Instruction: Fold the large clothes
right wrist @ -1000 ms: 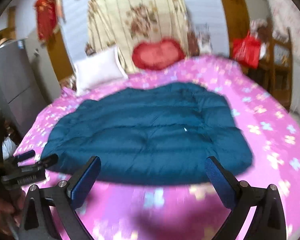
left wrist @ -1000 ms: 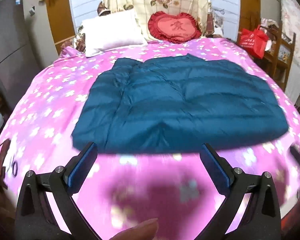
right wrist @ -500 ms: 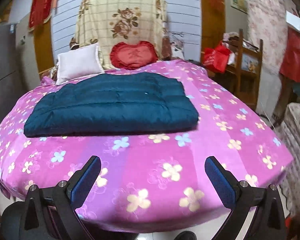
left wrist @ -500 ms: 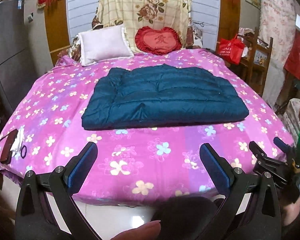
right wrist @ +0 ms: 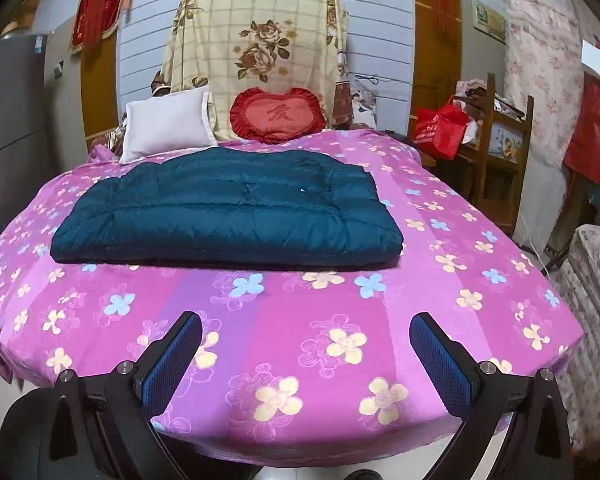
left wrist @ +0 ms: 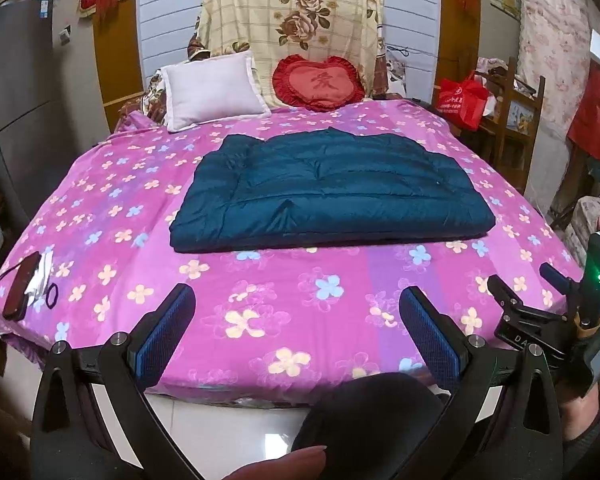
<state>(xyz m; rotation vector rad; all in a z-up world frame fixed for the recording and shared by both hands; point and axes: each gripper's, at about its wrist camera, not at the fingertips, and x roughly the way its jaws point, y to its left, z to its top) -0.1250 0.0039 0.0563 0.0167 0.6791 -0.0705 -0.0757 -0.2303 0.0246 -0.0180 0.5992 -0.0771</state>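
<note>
A dark teal quilted jacket [left wrist: 328,190] [right wrist: 228,216] lies folded into a flat rectangle in the middle of a bed with a pink flowered sheet [left wrist: 284,312] [right wrist: 300,320]. My left gripper [left wrist: 296,312] hangs open over the bed's near edge, well short of the jacket, with nothing between its blue pads. My right gripper [right wrist: 306,340] is likewise open and empty, back from the jacket. In the left wrist view the right gripper [left wrist: 536,288] also shows at the right edge, held in a hand.
A white pillow [left wrist: 212,90] and a red heart cushion [left wrist: 318,82] sit at the headboard. A dark wallet-like item [left wrist: 22,290] lies on the bed's left corner. A wooden chair with a red bag [left wrist: 462,102] stands at the right. A dark chair back [left wrist: 380,416] is below my grippers.
Both grippers have pulled back and away from the bed. The jacket, close under them a second ago, now lies far ahead, folded and untouched.
</note>
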